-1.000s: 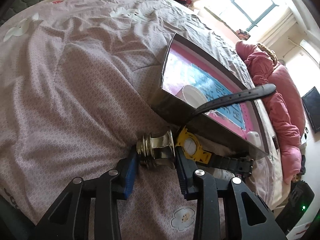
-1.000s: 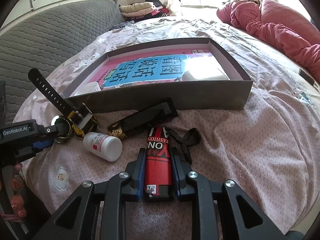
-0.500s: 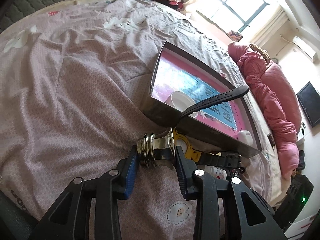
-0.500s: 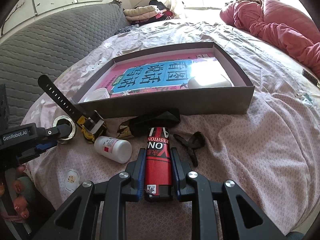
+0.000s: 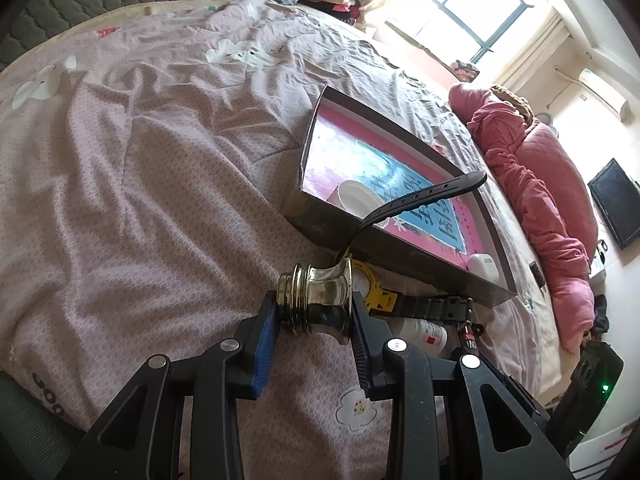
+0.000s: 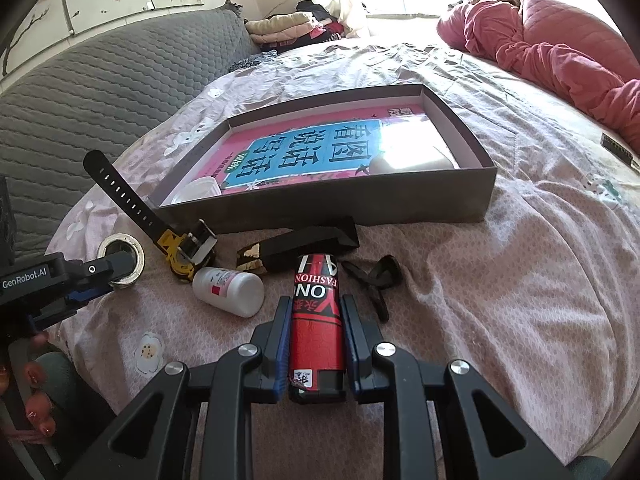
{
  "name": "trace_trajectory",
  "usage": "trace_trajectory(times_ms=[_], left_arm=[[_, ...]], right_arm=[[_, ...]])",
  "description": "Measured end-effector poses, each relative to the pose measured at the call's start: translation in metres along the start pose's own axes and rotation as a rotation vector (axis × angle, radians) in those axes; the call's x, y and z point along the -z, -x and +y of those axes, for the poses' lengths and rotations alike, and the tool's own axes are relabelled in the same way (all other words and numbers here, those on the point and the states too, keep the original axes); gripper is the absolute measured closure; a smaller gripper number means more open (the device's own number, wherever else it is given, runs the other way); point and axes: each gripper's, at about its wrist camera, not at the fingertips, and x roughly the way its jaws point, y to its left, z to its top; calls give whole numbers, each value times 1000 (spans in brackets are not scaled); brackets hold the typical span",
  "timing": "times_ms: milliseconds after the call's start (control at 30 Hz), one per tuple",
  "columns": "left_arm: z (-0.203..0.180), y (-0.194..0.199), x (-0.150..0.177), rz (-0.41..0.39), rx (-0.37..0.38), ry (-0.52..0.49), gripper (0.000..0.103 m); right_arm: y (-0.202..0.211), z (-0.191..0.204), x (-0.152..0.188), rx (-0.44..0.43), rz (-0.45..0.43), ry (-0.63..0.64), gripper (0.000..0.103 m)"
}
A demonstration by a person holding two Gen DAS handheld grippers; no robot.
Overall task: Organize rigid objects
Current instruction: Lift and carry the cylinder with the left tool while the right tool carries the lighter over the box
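Note:
My left gripper (image 5: pixel 314 312) is shut on a shiny metal fitting (image 5: pixel 316 300), held above the pink bedsheet; it also shows in the right wrist view (image 6: pixel 122 258). My right gripper (image 6: pixel 316 316) is shut on a red and black tube (image 6: pixel 317 320) marked FASHION, lifted off the bed. A dark shallow box (image 6: pixel 320 208) with a pink and blue book inside lies ahead; it also shows in the left wrist view (image 5: pixel 400 248). A white cup (image 5: pixel 356 200) and a white case (image 5: pixel 482 262) sit in the box.
On the bed in front of the box lie a yellow watch with a black strap (image 6: pixel 176 240), a white pill bottle (image 6: pixel 228 286), a black and gold object (image 6: pixel 304 244) and a black cord (image 6: pixel 376 280). A red quilt (image 6: pixel 560 52) lies far right.
Both grippers have risen and drawn back a little with their objects still held. The box and the loose things on the bed look farther away and lower in view.

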Motion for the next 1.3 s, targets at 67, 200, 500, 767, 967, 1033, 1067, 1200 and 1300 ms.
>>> trace_trajectory(times_ms=[67,200,500,767,967,1033,1067,1200,1300], left_arm=[[0,2,2,3,1,-2,69],[3,8,4,5,6,-1,69],[11,21,7,-5,1,6,69],[4,34,9,-33,10,-20,69],[-8,41,11,-45,15,-55,69],[-12,43,12,-48,15,-66,69],[-15,43,12,-50,14,-72,69],[-25,43,14,-50,13,-98,69],[-36,43,15,-52,10,-125,69]], right_arm=[[1,0,1,-2,2,-4,80],[2,-1,4,-7,6,-13,80],[4,3,6,-4,1,8,80],[18,11,4,-25,-62,44,80],[24,11,3,-37,-86,43,80],[25,10,2,-44,-91,42,80],[26,10,2,-44,-95,43,80],[31,9,-1,-58,-114,37,80],[35,8,-3,-67,-130,31,80]])
